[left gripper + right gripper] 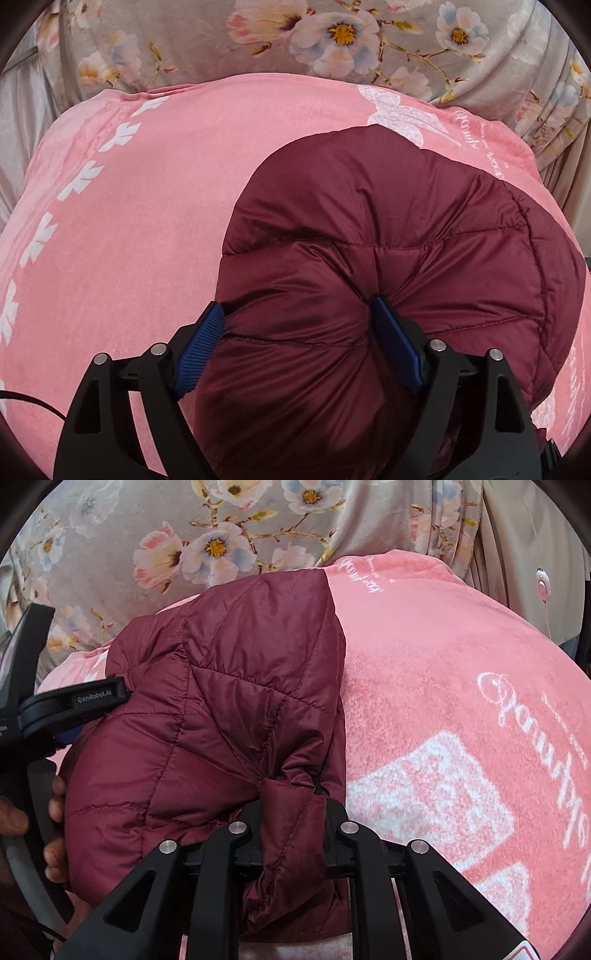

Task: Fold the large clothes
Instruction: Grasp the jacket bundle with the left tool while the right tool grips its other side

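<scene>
A maroon quilted jacket [388, 229] lies bunched on a pink blanket [129, 229], toward its right half in the left wrist view, reaching near the blanket's far edge. The left gripper [297, 314] has its blue fingers [201, 345] spread wide around a puffy fold of the jacket, pressing into it on both sides. The right gripper [291, 805] is closed tightly on a narrow fold at the jacket's near right edge. Beyond the blanket hangs a grey floral cloth [147, 554], and a hand [55, 812] shows at the left
</scene>
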